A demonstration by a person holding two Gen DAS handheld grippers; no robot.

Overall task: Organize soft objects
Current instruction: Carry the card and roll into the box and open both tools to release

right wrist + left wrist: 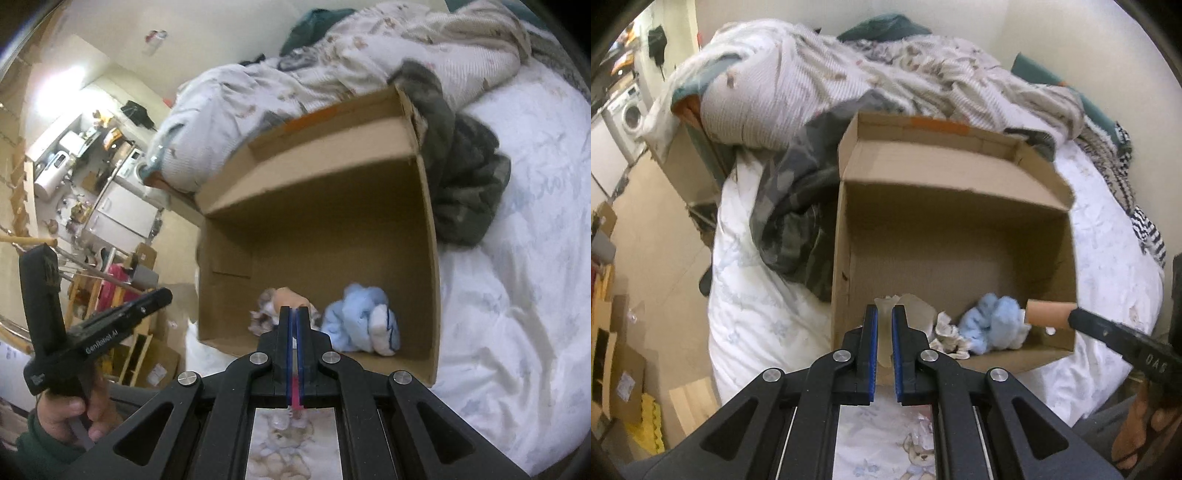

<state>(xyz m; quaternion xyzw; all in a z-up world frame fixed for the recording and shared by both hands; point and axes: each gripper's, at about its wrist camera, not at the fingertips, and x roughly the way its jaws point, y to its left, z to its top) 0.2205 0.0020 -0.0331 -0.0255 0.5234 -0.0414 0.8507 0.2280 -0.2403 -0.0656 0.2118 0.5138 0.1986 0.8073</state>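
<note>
An open cardboard box (pixel 956 184) lies on the bed, also in the right wrist view (pixel 317 206). Inside lie a light blue soft bundle (pixel 993 325) (pixel 362 321) and a small patterned cloth (pixel 947 334) (pixel 260 310). My left gripper (pixel 885 314) is shut on a translucent beige soft piece (pixel 916 306) at the box's near edge. My right gripper (pixel 294 314) is shut on a peach-coloured soft item (pixel 290 295) over the box; that item shows in the left wrist view (pixel 1051 314) at the box's right wall.
A dark grey garment (pixel 790 214) (pixel 465 177) lies heaped beside the box. A striped duvet (pixel 798 74) is piled behind it. A striped knit (pixel 1145 229) lies at the right. Floor with cardboard and clutter (pixel 624 332) lies left of the bed.
</note>
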